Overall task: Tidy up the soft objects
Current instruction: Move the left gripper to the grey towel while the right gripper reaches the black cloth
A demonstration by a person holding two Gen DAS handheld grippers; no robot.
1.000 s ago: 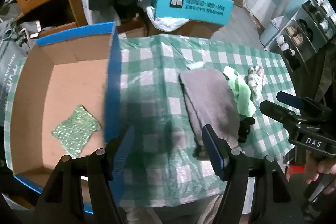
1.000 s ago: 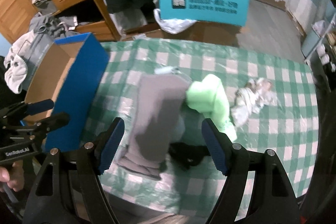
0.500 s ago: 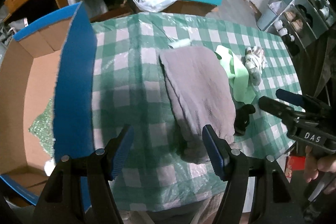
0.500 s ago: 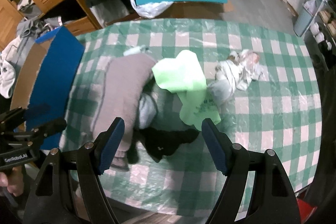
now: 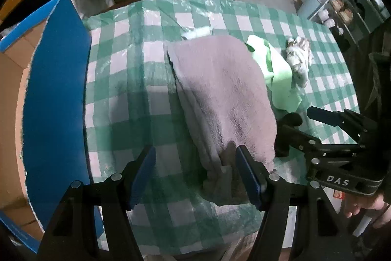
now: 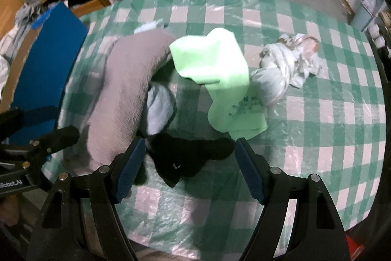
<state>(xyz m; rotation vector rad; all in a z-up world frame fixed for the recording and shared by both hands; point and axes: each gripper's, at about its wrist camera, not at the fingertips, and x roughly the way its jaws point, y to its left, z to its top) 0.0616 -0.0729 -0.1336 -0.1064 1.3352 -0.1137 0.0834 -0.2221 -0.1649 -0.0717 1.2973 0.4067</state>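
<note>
The long grey fleecy towel (image 5: pixel 220 94) lies on the green-checked plastic tablecloth (image 5: pixel 136 94), its long axis running from the far middle toward the near edge. Its near end sits just ahead of the left gripper (image 5: pixel 195 173), whose jaws stand apart, empty. The right gripper (image 6: pixel 190 170), jaws also apart, straddles a black cloth (image 6: pixel 188 155) beside it.

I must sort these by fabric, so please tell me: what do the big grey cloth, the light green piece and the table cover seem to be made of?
Grey cloth: probably plush or fleece; matte, brushed nap with streaks.
Light green piece: likely a smooth thin knit or synthetic cloth, faintly printed; unsure.
Table cover: checked cloth under clear plastic film; wrinkles and glare show it.
</note>
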